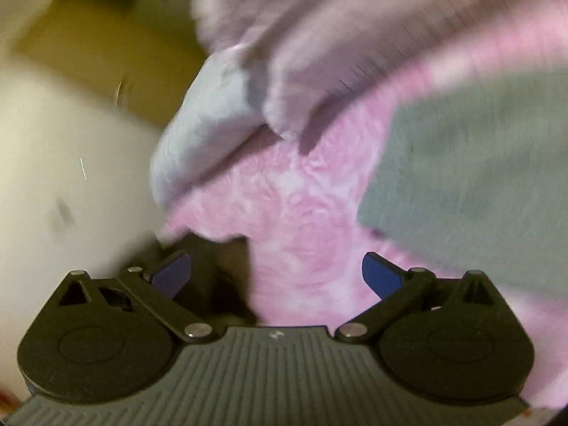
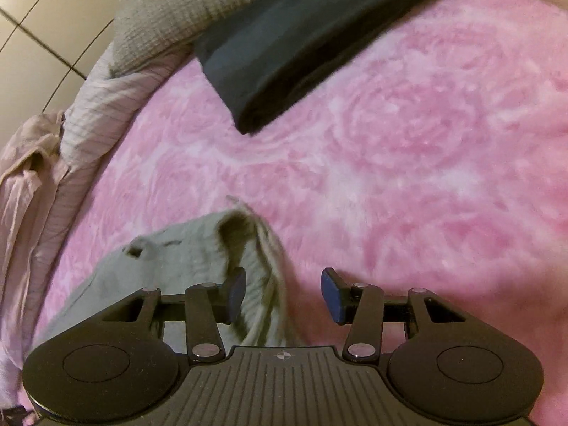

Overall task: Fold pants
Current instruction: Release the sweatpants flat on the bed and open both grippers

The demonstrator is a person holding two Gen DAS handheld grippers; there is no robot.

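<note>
A grey-green garment [image 2: 170, 248], rumpled, lies on the pink fleece blanket [image 2: 408, 177] at the lower left of the right wrist view. One fold of it runs up between the jaws of my right gripper [image 2: 284, 296], beside the left pad; the jaws stand partly apart and the right pad touches nothing. A dark folded garment [image 2: 312, 35] lies farther off on the blanket. In the blurred left wrist view my left gripper [image 1: 277, 276] is wide open over the pink blanket [image 1: 294, 220], nothing between its pads. The grey-green cloth [image 1: 461, 177] lies to its right.
A grey waffle pillow [image 2: 184, 7] and pale striped bedding [image 2: 96, 113] lie along the bed's left edge, with tiled floor [image 2: 35, 35] beyond. In the left wrist view a pale blue folded cloth [image 1: 206, 131] and striped pink fabric [image 1: 319, 35] lie ahead, pale floor [image 1: 53, 177] at left.
</note>
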